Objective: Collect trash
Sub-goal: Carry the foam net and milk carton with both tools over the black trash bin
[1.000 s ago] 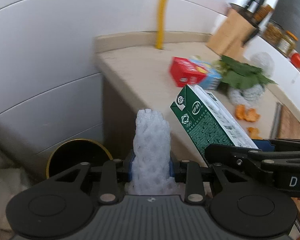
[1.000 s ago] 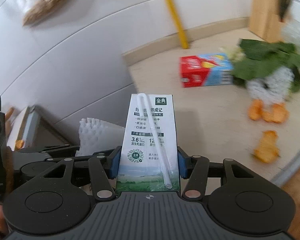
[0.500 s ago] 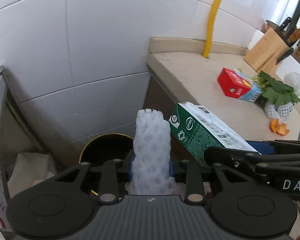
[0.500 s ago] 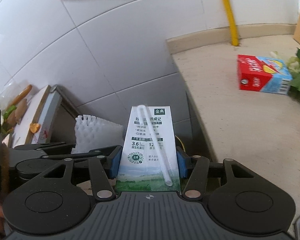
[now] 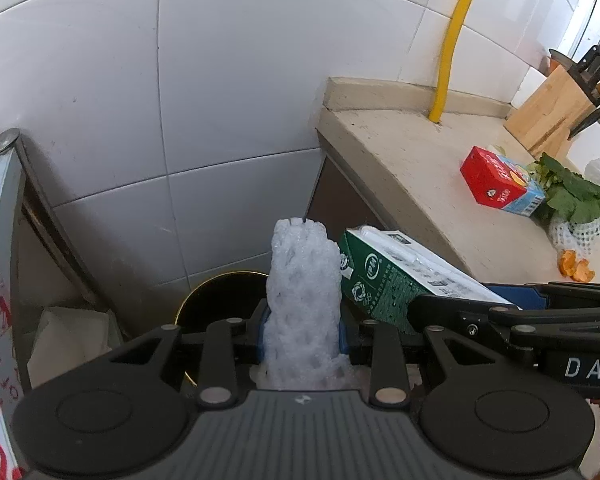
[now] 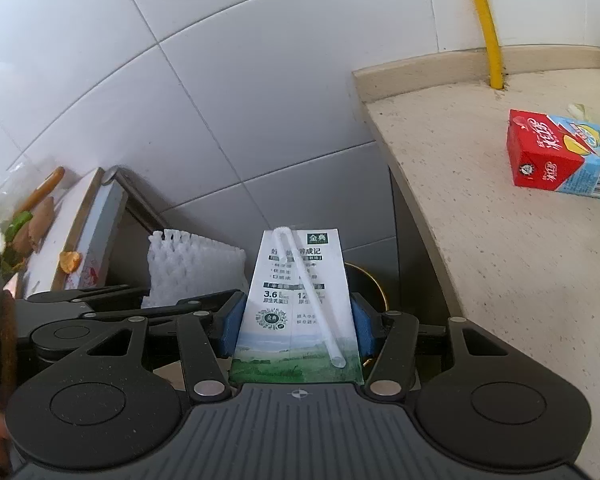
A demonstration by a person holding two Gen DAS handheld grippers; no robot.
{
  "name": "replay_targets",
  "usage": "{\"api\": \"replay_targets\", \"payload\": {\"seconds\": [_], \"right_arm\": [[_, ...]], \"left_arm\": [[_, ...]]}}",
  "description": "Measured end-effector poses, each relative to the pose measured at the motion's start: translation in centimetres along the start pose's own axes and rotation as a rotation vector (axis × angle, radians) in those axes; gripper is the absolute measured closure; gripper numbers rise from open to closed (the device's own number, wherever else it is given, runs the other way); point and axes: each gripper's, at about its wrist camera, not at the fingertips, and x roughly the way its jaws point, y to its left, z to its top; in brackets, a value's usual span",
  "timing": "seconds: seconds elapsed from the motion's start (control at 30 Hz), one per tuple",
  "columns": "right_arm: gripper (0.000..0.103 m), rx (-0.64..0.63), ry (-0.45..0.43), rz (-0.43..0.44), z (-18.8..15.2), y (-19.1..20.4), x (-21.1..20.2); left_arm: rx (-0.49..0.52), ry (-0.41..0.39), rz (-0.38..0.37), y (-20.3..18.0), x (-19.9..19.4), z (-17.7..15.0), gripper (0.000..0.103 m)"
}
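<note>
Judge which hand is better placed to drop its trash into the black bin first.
Left, probably. The left gripper, shut on the white foam net, has the black bin right beside the net. From the right gripper, the milk carton hides most of the bin, only its rim peeking out.

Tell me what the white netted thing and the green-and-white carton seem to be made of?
White netted sleeve: likely soft foam mesh, matte, with open cells and frayed top.
Carton: apparently coated paperboard, smooth printed faces, sharp folded edges, with a clear plastic straw attached.
</note>
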Motion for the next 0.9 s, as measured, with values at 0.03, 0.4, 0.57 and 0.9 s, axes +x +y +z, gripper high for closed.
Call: {"api": "replay_targets", "payload": {"seconds": [0.03,0.4,0.57,0.9], "right_arm": [[0.042,0.001,0.0,-0.002,0.1,0.0,0.2],[0.042,0.015,0.037,-0.018,1.1,0.6,2.9],[0.042,0.033,0.063,-0.024,1.2,0.6,4.5],[0.042,0.138,0.132,-0.031,1.1,-0.9,8.0]], "left_arm": [[0.001,0.001,-0.001,0.2,0.1,0.2,0.077],[-0.01,0.043,-0.001,2.2,2.2,0.9,0.077],[-0.012,0.081,0.011,2.8,4.0,0.6,0.077],[-0.016,0.164,0.047,3.4,8.0,0.8,0.077]]}}
